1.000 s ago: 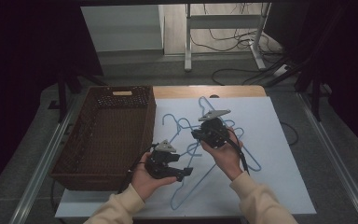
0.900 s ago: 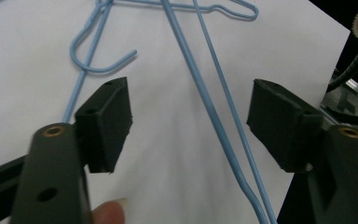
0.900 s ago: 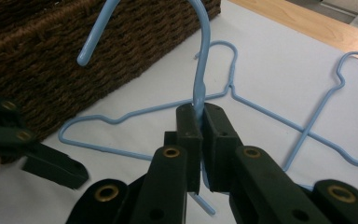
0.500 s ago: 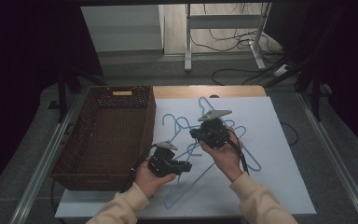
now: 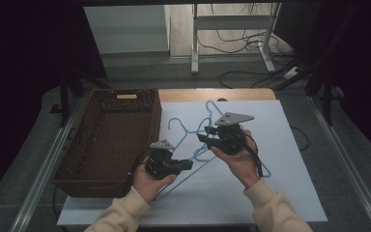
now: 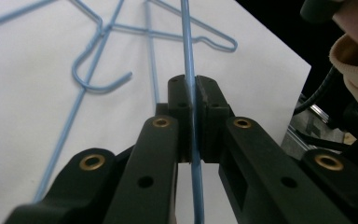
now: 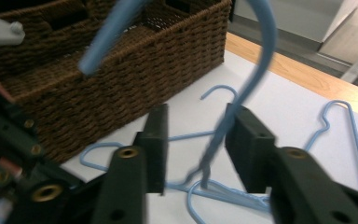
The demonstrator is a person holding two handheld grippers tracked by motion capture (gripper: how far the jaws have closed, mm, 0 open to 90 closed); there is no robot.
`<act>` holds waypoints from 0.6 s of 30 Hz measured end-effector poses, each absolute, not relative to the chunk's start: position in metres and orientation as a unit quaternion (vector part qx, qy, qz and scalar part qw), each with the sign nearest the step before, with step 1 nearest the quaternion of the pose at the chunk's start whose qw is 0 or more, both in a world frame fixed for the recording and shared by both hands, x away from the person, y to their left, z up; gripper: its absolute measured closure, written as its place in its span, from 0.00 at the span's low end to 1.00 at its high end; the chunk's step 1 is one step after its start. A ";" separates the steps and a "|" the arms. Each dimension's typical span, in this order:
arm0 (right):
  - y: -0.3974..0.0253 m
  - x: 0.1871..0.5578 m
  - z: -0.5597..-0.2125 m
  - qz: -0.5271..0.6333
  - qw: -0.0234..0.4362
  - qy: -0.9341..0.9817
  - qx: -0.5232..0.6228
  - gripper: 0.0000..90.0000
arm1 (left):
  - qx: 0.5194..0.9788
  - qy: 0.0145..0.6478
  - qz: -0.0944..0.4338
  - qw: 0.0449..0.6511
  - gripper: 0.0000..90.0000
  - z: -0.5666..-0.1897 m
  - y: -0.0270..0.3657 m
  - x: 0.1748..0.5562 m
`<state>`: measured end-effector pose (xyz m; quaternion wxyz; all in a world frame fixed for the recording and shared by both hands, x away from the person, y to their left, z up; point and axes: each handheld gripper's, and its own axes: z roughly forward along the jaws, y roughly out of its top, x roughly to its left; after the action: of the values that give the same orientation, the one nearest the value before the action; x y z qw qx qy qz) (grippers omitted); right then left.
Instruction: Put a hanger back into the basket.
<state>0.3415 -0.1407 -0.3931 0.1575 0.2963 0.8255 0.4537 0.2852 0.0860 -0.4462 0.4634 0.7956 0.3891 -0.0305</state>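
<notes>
Several blue wire hangers [image 5: 178,123] lie tangled on the white tabletop [image 5: 290,145]. My left gripper [image 5: 187,165] hovers just above the table's near middle, shut on one straight blue hanger wire [image 6: 187,42] that runs up between its pads. My right gripper [image 5: 201,138] is held higher and to the right, pointing left toward the basket. It is open, and a hanger's twisted neck and hook [image 7: 261,51] rise between its jaws, close to the right-hand jaw. I cannot tell whether both grippers are at the same hanger.
A dark brown wicker basket [image 5: 108,140] fills the table's left side, and its woven wall [image 7: 121,79] faces the right gripper. More hangers [image 7: 340,121] lie beyond the grippers. A wooden strip [image 5: 241,94] edges the table's far side. Bare white surface stretches to the right.
The left gripper has risen slightly with the hanger wire in it. The right gripper has barely moved.
</notes>
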 end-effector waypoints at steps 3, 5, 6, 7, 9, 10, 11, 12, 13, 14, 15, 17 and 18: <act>-0.150 0.338 -0.392 0.464 0.164 0.818 0.297 0.52 | 0.791 0.392 -0.029 0.468 0.95 -0.443 0.090 0.286; -0.155 0.337 -0.390 0.472 0.166 0.812 0.300 0.47 | 0.790 0.393 -0.027 0.469 0.95 -0.441 0.093 0.286; -0.158 0.337 -0.390 0.477 0.167 0.809 0.302 0.46 | 0.791 0.392 -0.025 0.470 0.95 -0.440 0.094 0.286; -0.161 0.336 -0.389 0.480 0.169 0.806 0.302 0.44 | 0.790 0.391 -0.022 0.472 0.95 -0.438 0.095 0.285; -0.167 0.334 -0.389 0.485 0.177 0.800 0.305 0.40 | 0.792 0.388 -0.016 0.472 0.95 -0.434 0.096 0.284; -0.170 0.333 -0.390 0.489 0.177 0.798 0.304 0.40 | 0.792 0.385 -0.014 0.473 0.95 -0.432 0.097 0.284; -0.174 0.332 -0.392 0.491 0.176 0.797 0.305 0.39 | 0.790 0.384 -0.010 0.478 0.95 -0.428 0.099 0.282; -0.181 0.331 -0.395 0.496 0.169 0.795 0.304 0.37 | 0.791 0.383 -0.008 0.477 0.95 -0.426 0.100 0.282; -0.184 0.331 -0.397 0.501 0.163 0.793 0.305 0.36 | 0.791 0.382 -0.004 0.478 0.95 -0.424 0.101 0.281; -0.189 0.331 -0.400 0.503 0.160 0.792 0.307 0.34 | 0.791 0.383 -0.003 0.478 0.95 -0.422 0.102 0.281; -0.192 0.330 -0.401 0.502 0.160 0.792 0.309 0.33 | 0.789 0.383 -0.002 0.480 0.95 -0.420 0.104 0.281; -0.201 0.329 -0.405 0.504 0.156 0.790 0.312 0.31 | 0.786 0.383 -0.001 0.485 0.95 -0.417 0.108 0.281; -0.206 0.328 -0.408 0.506 0.154 0.788 0.315 0.30 | 0.784 0.383 -0.001 0.488 0.95 -0.415 0.110 0.282</act>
<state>0.3282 -0.2059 -0.4077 0.1538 0.3151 0.7884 0.5055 0.2817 0.1104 -0.4150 0.4878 0.7844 0.3831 -0.0010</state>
